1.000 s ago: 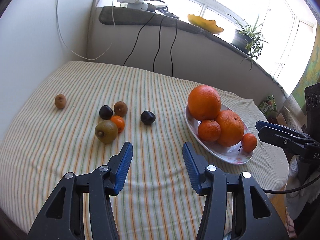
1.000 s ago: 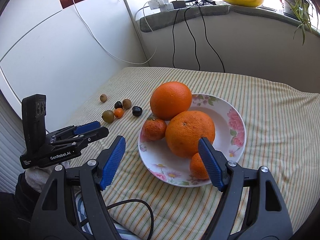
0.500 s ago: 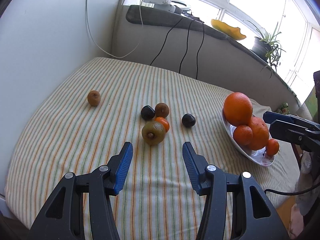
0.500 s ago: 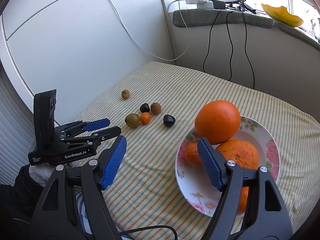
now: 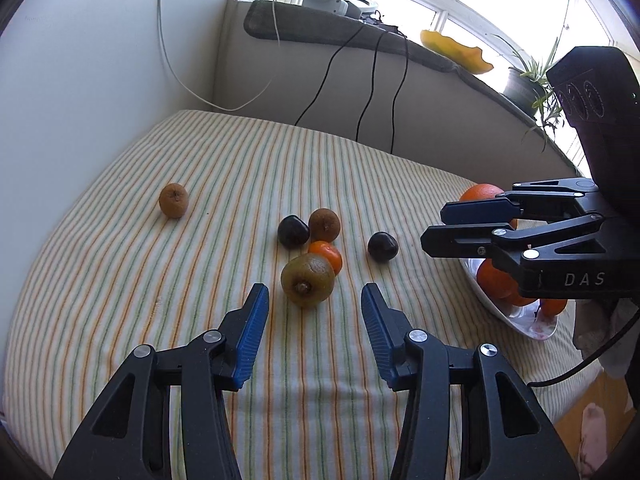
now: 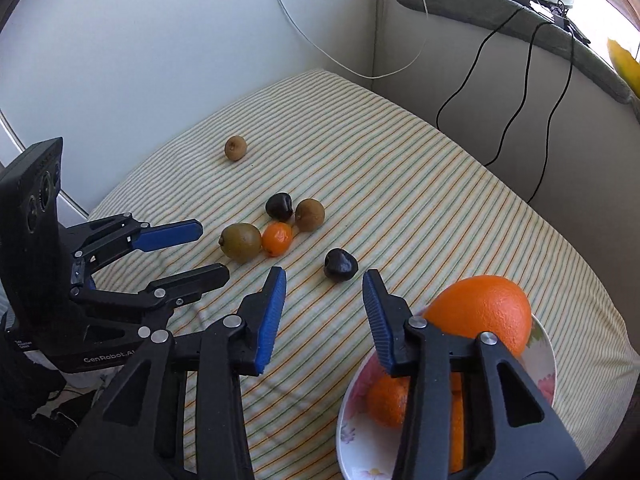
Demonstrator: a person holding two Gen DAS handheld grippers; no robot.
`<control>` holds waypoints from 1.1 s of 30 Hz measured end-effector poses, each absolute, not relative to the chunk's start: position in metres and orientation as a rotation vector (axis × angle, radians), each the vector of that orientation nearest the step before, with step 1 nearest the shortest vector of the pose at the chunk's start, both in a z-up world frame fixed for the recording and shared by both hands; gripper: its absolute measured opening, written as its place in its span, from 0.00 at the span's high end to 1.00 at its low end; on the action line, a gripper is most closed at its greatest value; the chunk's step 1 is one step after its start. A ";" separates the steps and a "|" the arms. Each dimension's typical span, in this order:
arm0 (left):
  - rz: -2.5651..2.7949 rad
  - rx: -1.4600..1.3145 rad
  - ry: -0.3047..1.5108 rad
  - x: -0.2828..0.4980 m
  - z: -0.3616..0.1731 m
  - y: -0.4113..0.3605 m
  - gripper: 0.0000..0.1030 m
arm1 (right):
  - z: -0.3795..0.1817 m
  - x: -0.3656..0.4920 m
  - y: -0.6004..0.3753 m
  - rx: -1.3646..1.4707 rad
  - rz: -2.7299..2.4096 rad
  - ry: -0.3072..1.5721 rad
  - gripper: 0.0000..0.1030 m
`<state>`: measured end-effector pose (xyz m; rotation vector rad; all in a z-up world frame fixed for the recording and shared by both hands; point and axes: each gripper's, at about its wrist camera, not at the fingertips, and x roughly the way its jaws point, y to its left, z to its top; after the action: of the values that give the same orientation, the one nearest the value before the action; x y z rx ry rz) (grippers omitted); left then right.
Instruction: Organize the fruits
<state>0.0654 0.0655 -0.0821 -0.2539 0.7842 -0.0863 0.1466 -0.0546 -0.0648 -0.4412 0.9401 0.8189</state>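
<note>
Loose fruit lies on the striped tablecloth point(image 5: 120, 280): a greenish kiwi point(image 5: 307, 279), a small orange mandarin point(image 5: 326, 256), a brown kiwi point(image 5: 324, 225), two dark plums point(image 5: 293, 231) point(image 5: 382, 247), and a lone brown kiwi point(image 5: 173, 200) far left. My left gripper point(image 5: 312, 304) is open and empty, just short of the greenish kiwi. My right gripper point(image 6: 324, 284) is open and empty, just short of a dark plum point(image 6: 340, 264). A floral plate point(image 6: 544, 360) holds a big orange point(image 6: 480, 308) and smaller oranges.
A white wall point(image 5: 80, 80) borders the table's left side. A low ledge point(image 5: 340, 28) behind carries a power strip, black cables hanging down, a yellow dish point(image 5: 456, 50) and a potted plant point(image 5: 528, 80). The table's near edge drops off at bottom right.
Both grippers have swung left, away from the plate and toward the loose fruit cluster. The right gripper now hangs over the table left of the plate. Both stay open.
</note>
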 end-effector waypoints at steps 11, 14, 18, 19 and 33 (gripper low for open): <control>-0.083 -0.255 0.805 0.077 -0.088 0.069 0.59 | -0.088 0.157 -0.026 -0.625 0.805 0.958 0.64; -0.083 -0.249 0.810 0.081 -0.090 0.068 0.59 | -0.091 0.157 -0.018 -0.687 0.814 0.966 0.67; -0.085 -0.239 0.823 0.087 -0.092 0.067 0.61 | -0.096 0.156 -0.009 -0.775 0.817 0.975 0.67; -0.085 -0.239 0.824 0.089 -0.092 0.067 0.62 | -0.099 0.157 -0.007 -0.796 0.817 0.979 0.67; -0.088 -0.253 0.837 0.104 -0.098 0.068 0.68 | -0.109 0.156 0.005 -0.951 0.743 0.970 0.76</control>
<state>0.1043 0.0680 -0.0982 -0.2526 0.8371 -0.0884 0.1559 0.0053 -0.1087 -0.9506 0.9695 0.7426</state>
